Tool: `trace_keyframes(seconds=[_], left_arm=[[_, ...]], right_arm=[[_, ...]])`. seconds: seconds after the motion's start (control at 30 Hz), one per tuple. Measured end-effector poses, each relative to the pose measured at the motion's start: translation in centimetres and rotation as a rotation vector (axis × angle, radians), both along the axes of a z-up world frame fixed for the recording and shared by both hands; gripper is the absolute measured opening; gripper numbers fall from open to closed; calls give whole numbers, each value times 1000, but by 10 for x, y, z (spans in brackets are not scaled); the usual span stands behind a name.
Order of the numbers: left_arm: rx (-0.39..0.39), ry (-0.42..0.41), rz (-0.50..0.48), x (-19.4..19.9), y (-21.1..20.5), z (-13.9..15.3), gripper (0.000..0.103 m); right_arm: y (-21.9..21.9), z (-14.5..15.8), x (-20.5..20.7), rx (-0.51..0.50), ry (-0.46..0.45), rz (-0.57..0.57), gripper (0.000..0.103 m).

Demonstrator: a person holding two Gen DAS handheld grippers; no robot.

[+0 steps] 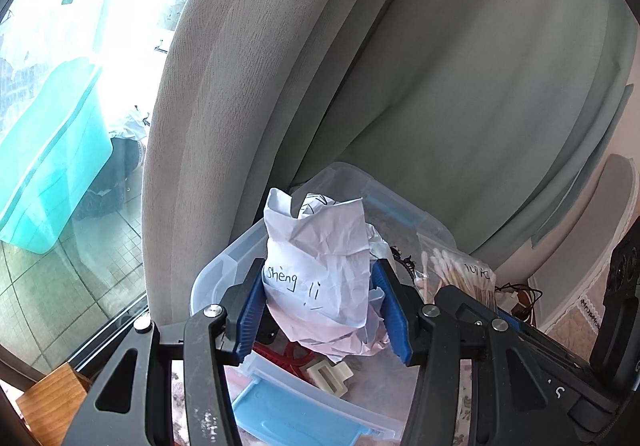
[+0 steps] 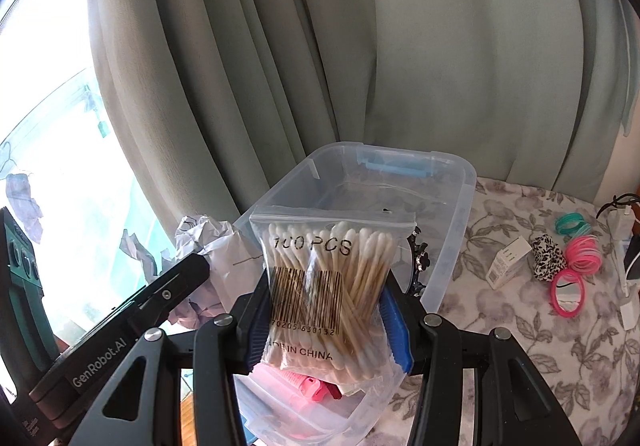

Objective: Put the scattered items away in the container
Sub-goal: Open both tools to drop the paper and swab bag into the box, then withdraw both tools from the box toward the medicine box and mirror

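Observation:
My left gripper (image 1: 322, 312) is shut on a crumpled white paper (image 1: 320, 258) with handwriting, held over the clear plastic container (image 1: 218, 266). My right gripper (image 2: 326, 320) is shut on a zip bag of cotton swabs (image 2: 326, 286), also above the container (image 2: 452, 214). The swab bag (image 1: 456, 274) shows to the right of the paper in the left wrist view, and the crumpled paper (image 2: 220, 258) shows left of the bag in the right wrist view. Inside the container lie a red item (image 1: 290, 356), a white clip (image 1: 328, 376) and a pink item (image 2: 308, 386).
A grey curtain (image 2: 360, 46) hangs right behind the container. On the floral tablecloth (image 2: 500, 326) to the right lie a small white box (image 2: 508, 262), a leopard-print item (image 2: 546, 258), pink (image 2: 584, 254) and teal (image 2: 572, 224) hair ties and a pink mirror (image 2: 568, 292). A blue lid latch (image 1: 296, 414) sits near.

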State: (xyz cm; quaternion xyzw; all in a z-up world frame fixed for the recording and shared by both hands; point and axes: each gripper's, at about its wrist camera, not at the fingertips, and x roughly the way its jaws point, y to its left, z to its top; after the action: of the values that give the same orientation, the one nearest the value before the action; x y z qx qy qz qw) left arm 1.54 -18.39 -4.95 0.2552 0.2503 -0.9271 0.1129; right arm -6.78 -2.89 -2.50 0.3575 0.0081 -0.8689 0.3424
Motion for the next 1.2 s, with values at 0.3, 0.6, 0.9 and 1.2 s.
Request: trace_keyframes(seconds=[0.3, 0.6, 0.9, 1.2], left_arm=[[7, -30, -4, -7, -3, -12, 56], [0, -61, -1, -10, -1, -19, 62], [-29, -68, -10, -14, -4, -23, 65], [-109, -42, -45, -21, 48, -5, 65]], right_arm=[[-5, -9, -11, 19, -27, -4, 60], [2, -12, -15, 6, -25, -15, 65], [20, -7, -12, -30, -29, -38, 65], [57, 4, 1, -100, -27, -69, 65]])
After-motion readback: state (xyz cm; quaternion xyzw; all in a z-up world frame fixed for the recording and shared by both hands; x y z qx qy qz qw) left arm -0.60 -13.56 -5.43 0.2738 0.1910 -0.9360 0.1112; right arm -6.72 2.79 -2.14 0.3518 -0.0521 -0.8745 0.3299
